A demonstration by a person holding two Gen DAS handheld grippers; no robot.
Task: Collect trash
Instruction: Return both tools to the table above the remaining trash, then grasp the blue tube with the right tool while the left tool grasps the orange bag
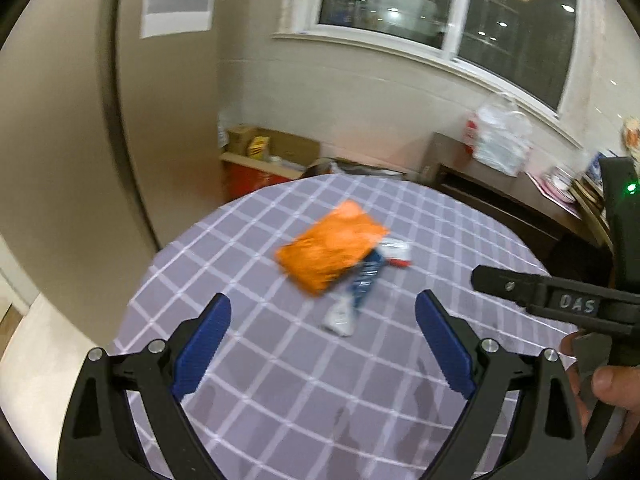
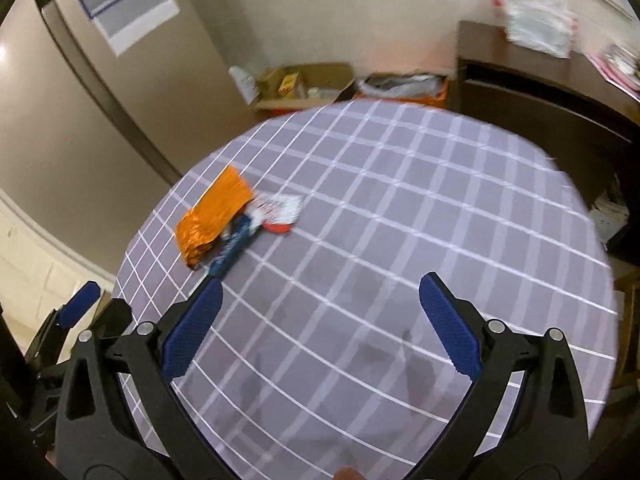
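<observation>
Three pieces of trash lie together on a round table with a grey checked cloth (image 1: 280, 380) (image 2: 400, 240): an orange foil bag (image 1: 330, 250) (image 2: 214, 212), a blue and white wrapper (image 1: 360, 292) (image 2: 232, 250) partly under it, and a white and red wrapper (image 1: 396, 252) (image 2: 280, 210). My left gripper (image 1: 324, 320) is open, hovering just short of the blue wrapper, nothing between its fingers. My right gripper (image 2: 320, 304) is open over bare cloth, right of the trash. The right gripper's body (image 1: 560, 300) shows at the right of the left wrist view.
Behind the table stand open cardboard boxes (image 1: 272, 148) (image 2: 304, 84) and an orange bin lined with plastic (image 2: 404, 88). A dark wooden sideboard (image 1: 500, 200) (image 2: 540, 92) with a white plastic bag (image 1: 500, 136) (image 2: 536, 20) runs along the right wall. A hand (image 1: 608, 384) holds the right gripper.
</observation>
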